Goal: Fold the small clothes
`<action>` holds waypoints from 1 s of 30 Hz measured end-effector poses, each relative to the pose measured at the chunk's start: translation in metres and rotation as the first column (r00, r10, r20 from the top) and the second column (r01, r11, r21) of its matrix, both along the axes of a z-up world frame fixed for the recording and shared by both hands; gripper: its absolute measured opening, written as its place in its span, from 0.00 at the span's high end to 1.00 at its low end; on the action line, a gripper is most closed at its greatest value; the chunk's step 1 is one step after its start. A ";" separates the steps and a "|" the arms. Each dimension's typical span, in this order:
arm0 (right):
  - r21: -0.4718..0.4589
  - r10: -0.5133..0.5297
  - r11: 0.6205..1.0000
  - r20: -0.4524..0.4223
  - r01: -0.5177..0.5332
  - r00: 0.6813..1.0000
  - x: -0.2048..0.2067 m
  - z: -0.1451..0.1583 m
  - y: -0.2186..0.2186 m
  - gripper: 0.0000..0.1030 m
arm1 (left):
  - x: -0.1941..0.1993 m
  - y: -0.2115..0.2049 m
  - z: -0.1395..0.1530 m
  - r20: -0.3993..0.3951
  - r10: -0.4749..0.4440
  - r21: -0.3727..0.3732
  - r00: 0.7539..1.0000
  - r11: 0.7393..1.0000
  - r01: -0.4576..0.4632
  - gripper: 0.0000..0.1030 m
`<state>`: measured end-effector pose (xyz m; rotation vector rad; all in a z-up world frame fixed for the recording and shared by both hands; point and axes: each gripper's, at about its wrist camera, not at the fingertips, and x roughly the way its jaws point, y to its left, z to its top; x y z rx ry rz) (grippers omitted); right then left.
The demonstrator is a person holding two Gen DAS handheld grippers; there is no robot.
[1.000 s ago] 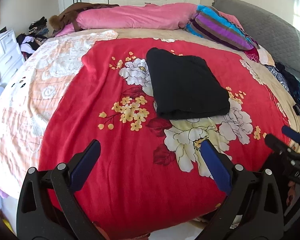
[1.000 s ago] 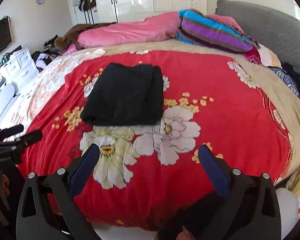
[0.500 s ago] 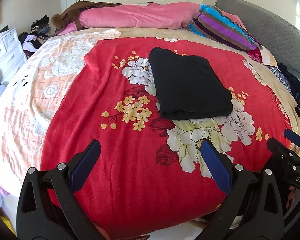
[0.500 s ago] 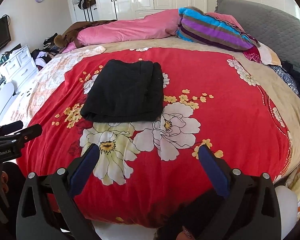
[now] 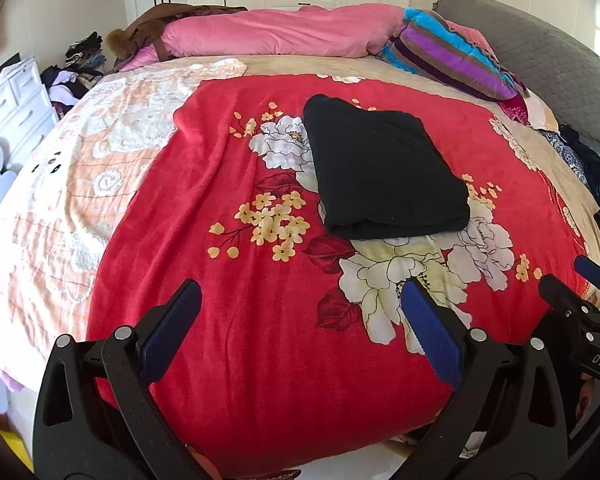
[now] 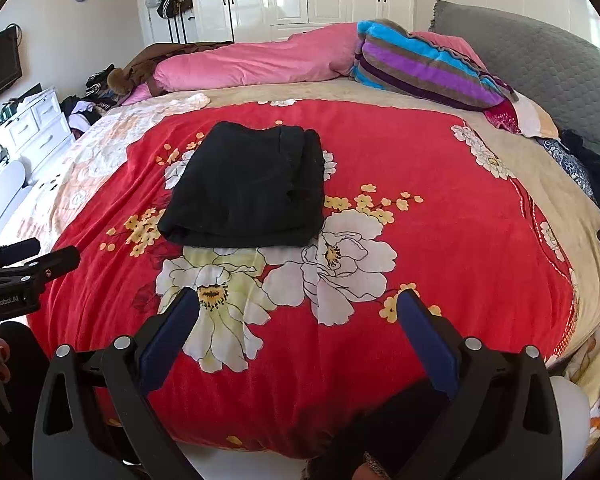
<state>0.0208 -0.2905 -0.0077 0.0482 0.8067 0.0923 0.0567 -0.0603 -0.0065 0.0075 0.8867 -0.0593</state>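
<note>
2 grippers in view, both held low at the near edge of the bed, apart from the cloth. Left gripper (image 5: 300, 300): jaws wide, nothing between the blue pads (image 5: 172, 328). Folded black garment (image 5: 380, 168) lies flat on the red floral blanket (image 5: 228, 184), roughly centre, resting partly on white printed flowers; thick folded edge faces the cameras. Right gripper (image 6: 298, 308): jaws wide, empty. Behind the garment, a pink duvet (image 6: 260, 60), then a striped pillow (image 6: 424, 68), then a grey headboard cushion (image 6: 548, 64) at far right.
</note>
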 end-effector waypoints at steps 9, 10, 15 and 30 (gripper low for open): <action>0.000 -0.002 1.000 0.001 0.002 1.000 0.000 0.000 -0.001 0.04 | 0.000 0.000 0.001 -0.007 0.000 -0.009 1.000 1.000 0.000 0.09; -0.001 -0.003 1.000 0.001 0.003 1.000 0.000 0.000 -0.001 0.04 | 0.000 0.001 0.001 -0.007 0.002 -0.009 1.000 1.000 -0.002 0.09; 0.002 -0.006 1.000 0.001 0.006 1.000 0.000 0.000 -0.001 0.04 | -0.001 0.001 0.002 -0.005 0.000 -0.010 1.000 1.000 0.000 0.09; -0.002 -0.010 1.000 0.003 0.010 1.000 -0.001 0.002 -0.003 0.04 | -0.001 0.002 0.004 -0.007 0.001 -0.006 1.000 1.000 -0.001 0.09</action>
